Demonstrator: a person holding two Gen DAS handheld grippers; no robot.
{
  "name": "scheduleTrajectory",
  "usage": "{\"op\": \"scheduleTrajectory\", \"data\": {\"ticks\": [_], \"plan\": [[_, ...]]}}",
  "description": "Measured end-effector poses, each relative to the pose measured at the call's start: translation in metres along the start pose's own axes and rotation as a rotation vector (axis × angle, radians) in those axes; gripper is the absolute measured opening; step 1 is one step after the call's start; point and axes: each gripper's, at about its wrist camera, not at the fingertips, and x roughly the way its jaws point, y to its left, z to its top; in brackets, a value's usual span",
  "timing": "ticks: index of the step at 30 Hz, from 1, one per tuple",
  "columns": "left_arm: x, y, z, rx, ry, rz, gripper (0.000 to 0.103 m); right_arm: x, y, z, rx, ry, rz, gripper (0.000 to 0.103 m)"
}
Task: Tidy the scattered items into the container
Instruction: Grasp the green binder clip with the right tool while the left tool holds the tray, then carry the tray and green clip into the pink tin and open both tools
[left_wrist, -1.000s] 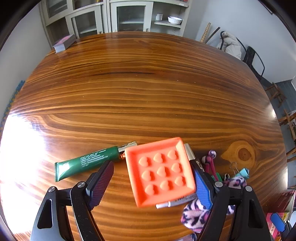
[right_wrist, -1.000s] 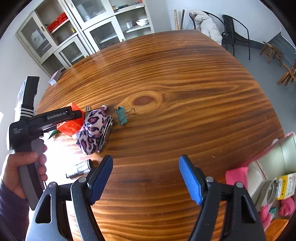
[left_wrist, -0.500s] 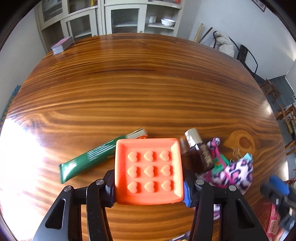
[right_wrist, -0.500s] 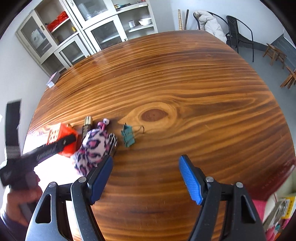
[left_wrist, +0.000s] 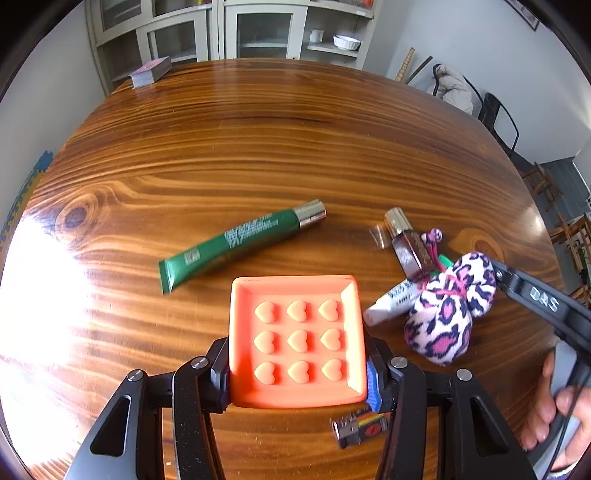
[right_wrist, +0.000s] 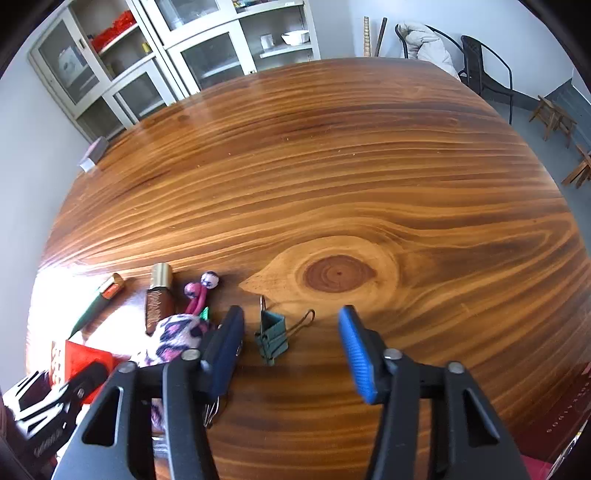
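Left gripper (left_wrist: 297, 373) clamps orange tray (left_wrist: 295, 339); right gripper (right_wrist: 291, 350) wide open.

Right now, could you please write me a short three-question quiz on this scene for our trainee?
1. True or false: the left gripper is shut on the orange tray.
2. Which item lies between the open fingers of the right gripper? A) green tube B) binder clip C) brown bottle
3. Fill in: the tray's floor carries nine raised ____ shapes.

Key: 1 true. 2 B, the binder clip; the green tube and brown bottle lie further left. 3 heart.
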Motion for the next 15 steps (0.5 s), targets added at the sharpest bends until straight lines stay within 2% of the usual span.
{"op": "scheduleTrajectory", "data": {"ticks": [2, 8, 15], "plan": [[-0.001, 0.001, -0.004, -0.002, 0.006, 0.002, 0.054, 0.001, 0.002, -0.001, -0.018, -0.003, -0.014, 0.034], [-0.010, 0.000, -0.014, -0.007, 0.008, 0.009, 0.054, -0.011, -0.002, -0.012, -0.041, -0.010, -0.018, 0.034], [-0.031, -0.009, -0.030, 0.004, -0.002, 0.009, 0.054, -0.046, -0.025, -0.035, 0.001, -0.031, -0.017, 0.034]]}}
